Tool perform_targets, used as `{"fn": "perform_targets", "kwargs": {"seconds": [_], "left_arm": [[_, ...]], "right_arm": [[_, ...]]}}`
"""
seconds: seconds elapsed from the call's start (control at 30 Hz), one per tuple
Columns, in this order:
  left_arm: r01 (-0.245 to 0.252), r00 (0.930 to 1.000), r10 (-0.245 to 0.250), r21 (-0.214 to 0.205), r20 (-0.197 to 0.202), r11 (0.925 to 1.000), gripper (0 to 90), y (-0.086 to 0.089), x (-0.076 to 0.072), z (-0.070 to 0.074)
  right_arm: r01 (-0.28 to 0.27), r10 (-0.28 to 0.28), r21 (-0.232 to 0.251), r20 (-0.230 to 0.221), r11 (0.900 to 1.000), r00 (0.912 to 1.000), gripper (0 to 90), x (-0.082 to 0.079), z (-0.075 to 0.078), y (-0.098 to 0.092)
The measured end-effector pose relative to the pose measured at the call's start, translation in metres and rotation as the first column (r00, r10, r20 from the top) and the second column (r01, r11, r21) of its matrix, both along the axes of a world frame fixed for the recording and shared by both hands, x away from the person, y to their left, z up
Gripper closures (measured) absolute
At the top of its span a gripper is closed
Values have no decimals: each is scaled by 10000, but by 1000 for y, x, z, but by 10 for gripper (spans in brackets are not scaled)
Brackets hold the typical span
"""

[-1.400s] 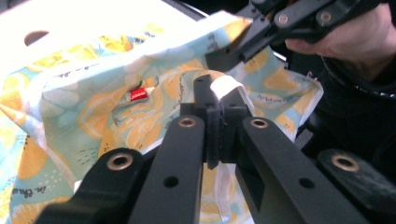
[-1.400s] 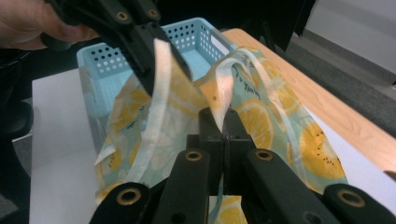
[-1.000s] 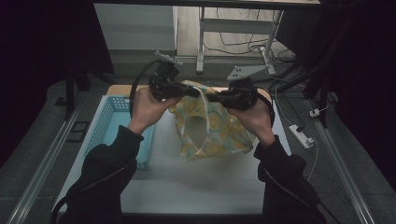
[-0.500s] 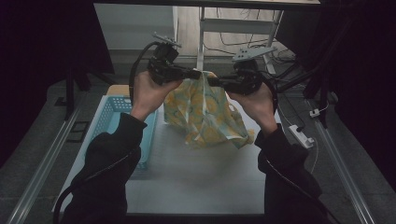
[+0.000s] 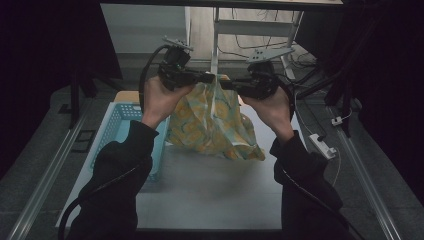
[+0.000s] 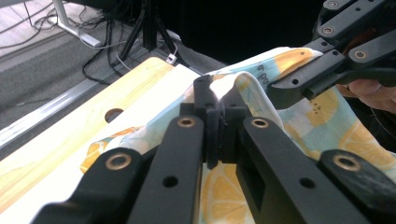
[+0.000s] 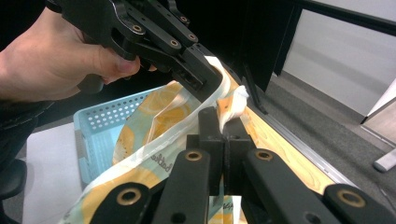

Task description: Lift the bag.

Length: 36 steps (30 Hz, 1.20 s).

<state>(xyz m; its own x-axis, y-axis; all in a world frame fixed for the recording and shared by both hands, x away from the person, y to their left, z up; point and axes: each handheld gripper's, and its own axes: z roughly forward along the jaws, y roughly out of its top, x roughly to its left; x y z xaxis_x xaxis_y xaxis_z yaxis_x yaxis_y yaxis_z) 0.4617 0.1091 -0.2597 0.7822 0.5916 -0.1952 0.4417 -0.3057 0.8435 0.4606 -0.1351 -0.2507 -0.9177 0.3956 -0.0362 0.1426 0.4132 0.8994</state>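
A cloth (image 5: 212, 122) printed with yellow and orange citrus slices on pale blue hangs between my two grippers, its lower end resting on the white table (image 5: 210, 190). My left gripper (image 5: 208, 77) is shut on the cloth's top edge, and its black jaws (image 6: 218, 95) pinch a white hem. Just beside it, my right gripper (image 5: 224, 83) is shut on the same edge, and the fabric (image 7: 154, 140) bunches at its closed tips (image 7: 225, 119). Both grippers point at each other, nearly tip to tip. The right gripper (image 6: 285, 86) shows clamped on the cloth (image 6: 299, 126) in the left gripper view.
A light blue perforated basket (image 5: 114, 131) stands at the table's left, partly behind the left forearm. A wooden board (image 6: 70, 135) lies along the far edge. A white power strip (image 5: 321, 146) sits off the right side. Table legs and cables (image 5: 300, 55) fill the floor beyond.
Both hands have risen and carried the cloth's top edge up and away from me. The cloth has gone from bunched on the table to hanging stretched.
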Motion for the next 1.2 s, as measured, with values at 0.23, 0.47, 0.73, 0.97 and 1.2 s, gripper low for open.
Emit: {"fn": "perform_targets", "kwargs": {"seconds": [0.23,0.47,0.73,0.97,1.2], "left_arm": [[-26,10000,28,653,-28,9979,877,-9,5,-14],[26,10000,-20,1062,-57,9943,860,-12,8,-30],[112,9999,-108,851,-59,9963,790,-9,8,-40],[45,9993,-73,747,380,9972,579,-2,1,-47],[141,9967,-206,835,783,9964,338,7,-8,-52]], "right_arm": [[176,-178,-364,-44,9992,9998,889,6,-12,3],[302,-315,-640,-204,9975,9993,883,11,-27,5],[342,-362,-565,-351,9978,9987,832,13,-33,3],[581,-593,-419,-284,9974,9978,658,11,-34,0],[956,-968,-421,-255,9945,9950,498,10,-38,-6]]}}
